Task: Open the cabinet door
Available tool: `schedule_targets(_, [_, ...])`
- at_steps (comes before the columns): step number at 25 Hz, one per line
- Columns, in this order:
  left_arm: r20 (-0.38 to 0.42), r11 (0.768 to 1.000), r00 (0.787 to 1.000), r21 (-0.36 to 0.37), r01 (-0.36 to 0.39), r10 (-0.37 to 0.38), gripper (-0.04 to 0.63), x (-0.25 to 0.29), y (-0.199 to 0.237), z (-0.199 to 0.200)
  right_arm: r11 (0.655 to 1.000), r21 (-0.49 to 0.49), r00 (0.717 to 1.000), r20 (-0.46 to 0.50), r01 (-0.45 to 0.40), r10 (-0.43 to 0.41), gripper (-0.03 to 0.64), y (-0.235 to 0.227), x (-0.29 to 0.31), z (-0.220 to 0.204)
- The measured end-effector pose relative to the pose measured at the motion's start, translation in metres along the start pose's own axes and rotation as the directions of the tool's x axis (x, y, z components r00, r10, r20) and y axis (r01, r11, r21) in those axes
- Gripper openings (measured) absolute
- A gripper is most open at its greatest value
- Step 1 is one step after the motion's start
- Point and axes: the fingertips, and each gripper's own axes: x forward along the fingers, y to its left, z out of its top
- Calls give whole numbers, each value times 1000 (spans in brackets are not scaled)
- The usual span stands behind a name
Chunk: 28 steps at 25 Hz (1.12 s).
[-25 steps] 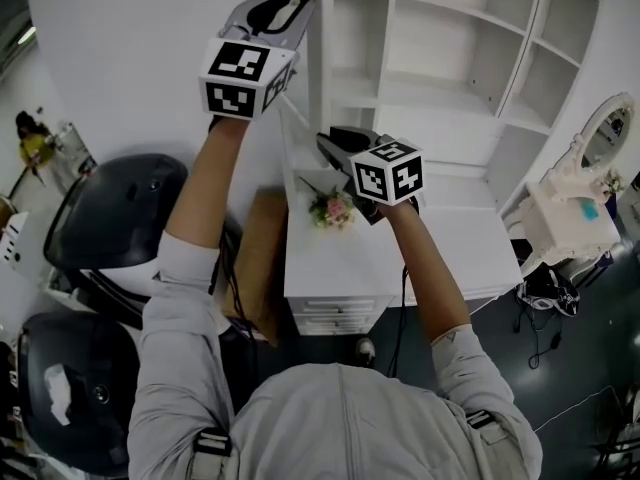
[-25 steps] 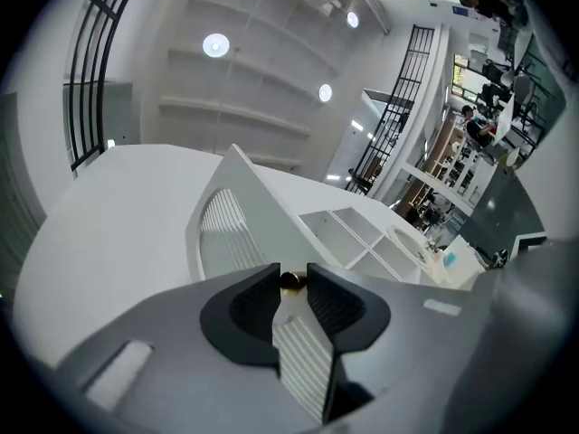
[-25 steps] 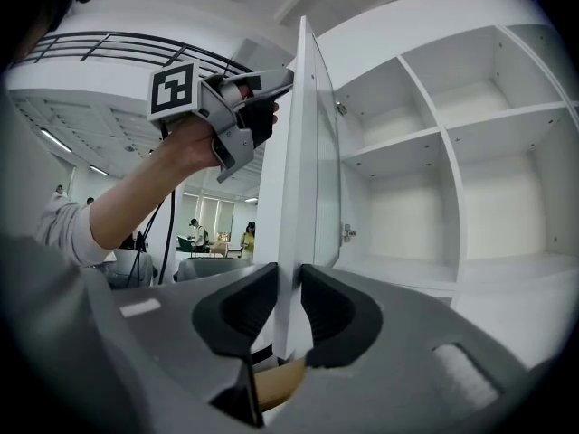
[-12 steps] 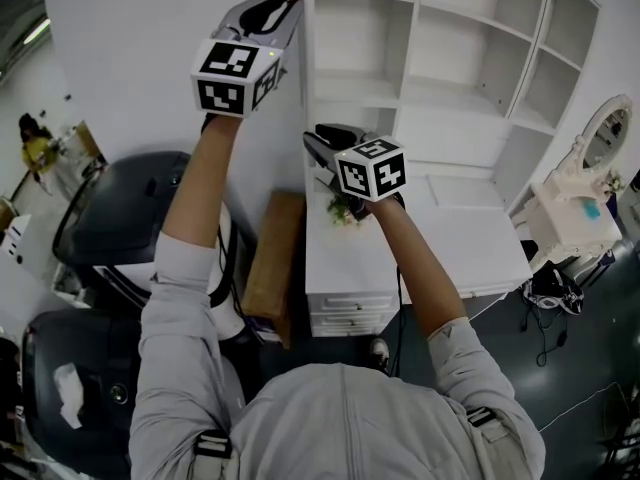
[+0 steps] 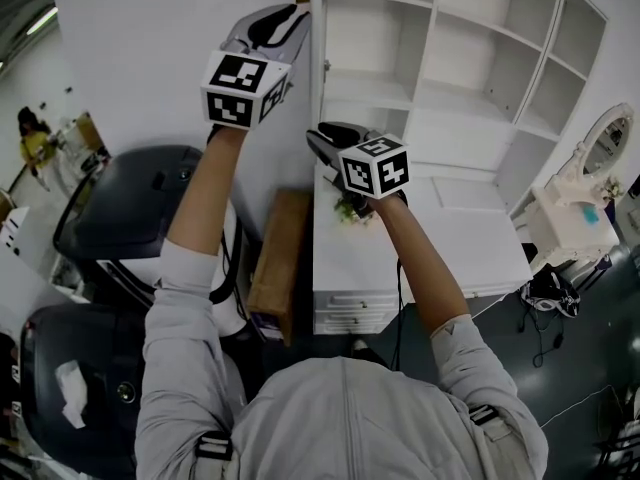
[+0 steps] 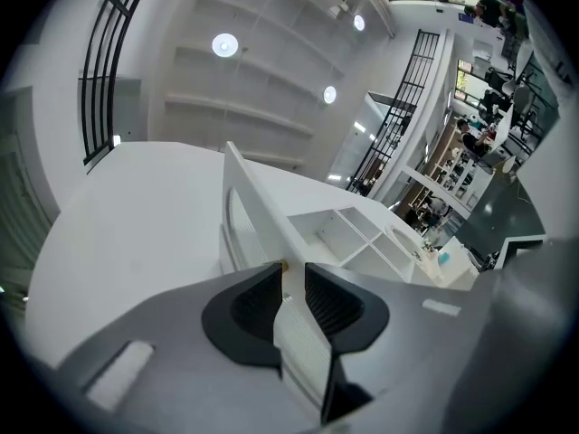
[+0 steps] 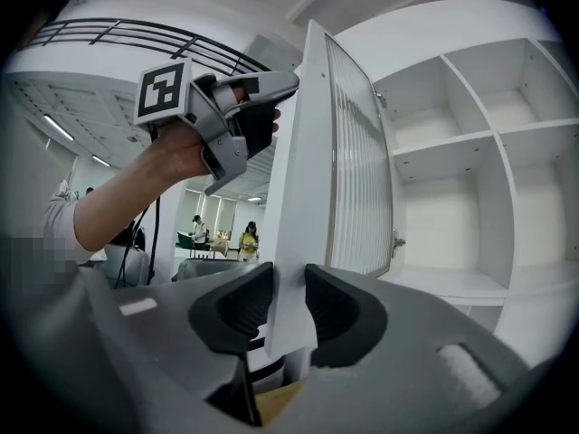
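- In the upper centre of the head view: cabinet door [image 5: 319, 88], swung out from the white cabinet [image 5: 470, 58] and seen edge-on, with open shelves to its right.
- At the top of the door's free edge: left gripper [image 5: 297, 10], raised high and tilted a little upward.
- In the left gripper view: jaws opening, with the edge of the door between them. Both black pads [image 6: 253, 310] lying against the door's two faces, with no clear gap to see.
- Lower on the same edge, just above the desk [image 5: 470, 243]: right gripper [image 5: 322, 140], held about level.
- In the right gripper view: jaws opening as well, with the lower part of the door's white frame between them and a pad close against each side.
- In the upper middle of that same view: ribbed panel [image 7: 357, 161] of the door, and the left gripper higher up at the left, on the door's edge.
- On the desk, just below the right gripper: small bunch of flowers [image 5: 350, 211], partly hidden.
- Left of the desk, near the centre of the head view: brown box [image 5: 278, 263], just beside the desk's side.
- At the right edge of the head view: round mirror [image 5: 606, 136].
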Motion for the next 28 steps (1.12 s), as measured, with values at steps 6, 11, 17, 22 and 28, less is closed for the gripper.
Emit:
schedule_targets(6, [10, 999, 1000, -30, 28, -27, 132, -14, -9, -17, 998, -66, 999, -35, 10, -12, 124, 3, 3, 0])
schedule_targets(11, [56, 974, 998, -223, 25, -12, 146, -35, -24, -35, 993, -116, 997, -74, 21, -29, 130, 5, 7, 1])
schedule_targets(17, [-12, 961, 1000, -276, -24, 21, 143, -62, -43, -73, 994, -102, 994, -105, 28, -38, 132, 5, 8, 0])
schedule_targets(22, [-97, 981, 995, -193, -24, 6, 143, -84, -59, -93, 991, -110, 992, -92, 74, -84, 130, 3, 2, -2])
schedule_targets(28, [-163, 982, 986, -186, -5, -25, 126, -103, -92, -104, 992, -108, 997, -39, 63, -68, 129, 0, -23, -3])
